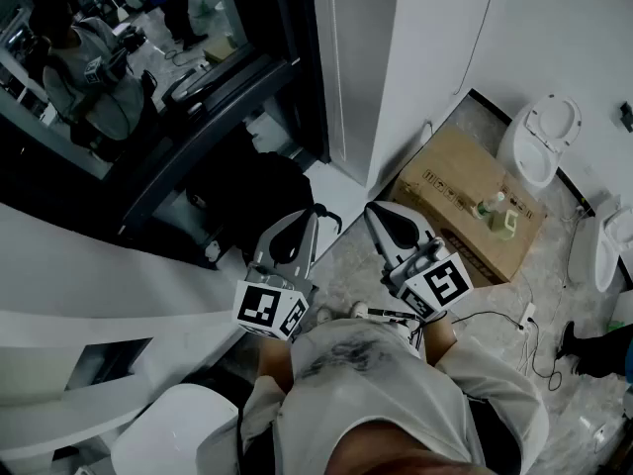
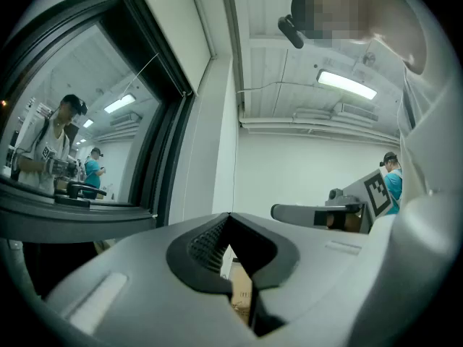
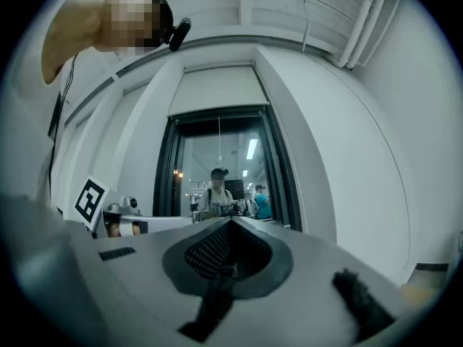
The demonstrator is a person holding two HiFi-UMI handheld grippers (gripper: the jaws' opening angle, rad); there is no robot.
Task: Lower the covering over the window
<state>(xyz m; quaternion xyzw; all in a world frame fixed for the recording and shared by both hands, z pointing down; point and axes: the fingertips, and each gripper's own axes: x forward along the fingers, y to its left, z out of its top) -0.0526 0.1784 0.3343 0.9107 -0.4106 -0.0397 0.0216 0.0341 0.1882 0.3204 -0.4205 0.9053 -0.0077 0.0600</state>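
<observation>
Clutter round the feet, from the head view: cardboard box (image 1: 473, 201) on the floor to the right, hard against the white wall (image 1: 415, 47), two small bottles (image 1: 497, 213) on its top. White bowls (image 1: 541, 139) further right along the same wall. Thin cables (image 1: 514, 327) trailing over the floor beside the box. Dark bag (image 1: 252, 201) slumped on the floor right below the window (image 1: 148, 117), between the grippers and the sill. Beyond the glass, a person (image 3: 217, 190) in a cap, others behind.

Left gripper (image 2: 230, 219) closed, tips together, nothing between them. Aimed level, just past the window's right edge, at the white wall. Right gripper (image 3: 230, 224) likewise closed and empty, aimed straight at the window and well short of it. Both held side by side, near each other, not touching.

Covering (image 3: 217, 90) up at the top of the window recess, above the dark frame and well above both grippers. Long axis level, running across the whole width of the recess. Flat face toward the room, lower edge along the frame's top bar. Pale and plain, no pattern to be seen. Cloth or board: not possible to tell. Glass below fully uncovered. Thin cord (image 3: 220, 137) hanging plumb down the middle of the glass from the top bar, ending in a small bob just above the person's cap.
</observation>
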